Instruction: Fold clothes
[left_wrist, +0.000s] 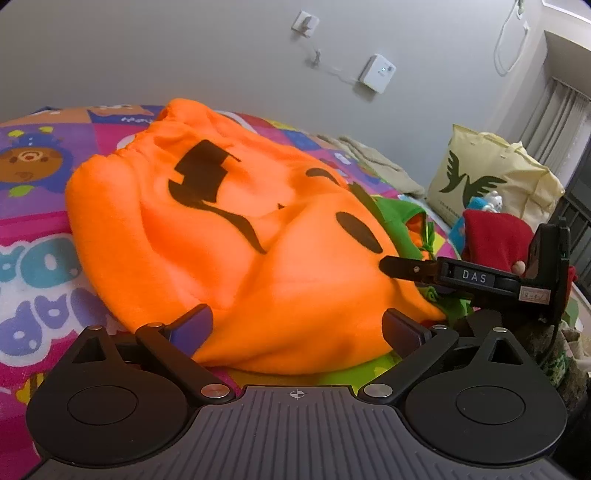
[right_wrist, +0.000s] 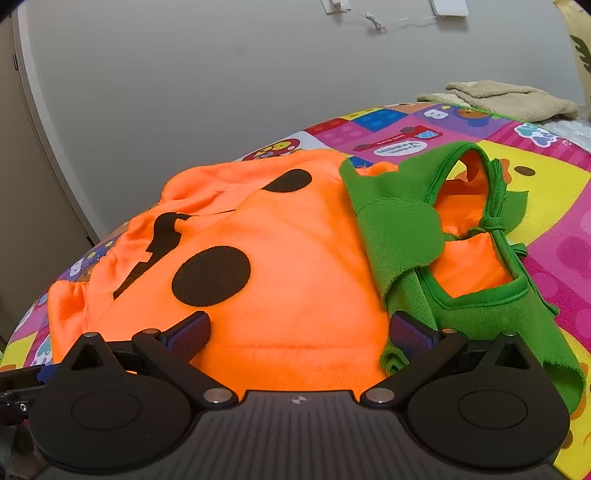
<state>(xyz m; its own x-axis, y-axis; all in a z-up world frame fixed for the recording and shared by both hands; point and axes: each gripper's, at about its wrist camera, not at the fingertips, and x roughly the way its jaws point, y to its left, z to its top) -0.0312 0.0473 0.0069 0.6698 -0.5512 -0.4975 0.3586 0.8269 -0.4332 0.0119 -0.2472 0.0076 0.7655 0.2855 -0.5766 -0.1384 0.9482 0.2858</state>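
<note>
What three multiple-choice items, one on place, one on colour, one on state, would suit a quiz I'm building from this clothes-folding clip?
1. Where does the folded beige towel lie?
A. on the orange fleece pumpkin costume
B. at the far edge of the colourful cartoon play mat
C. inside the cream tote bag

2. What colour is the costume's collar?
A. green
B. red
C. blue

3. How does the right gripper stand?
A. shut on the collar
B. shut on the mat
C. open over the orange fleece pumpkin costume

Key: B, the towel sits beyond the mat's far patches; A, green trim rings the neck opening; C, fingers spread apart.
</note>
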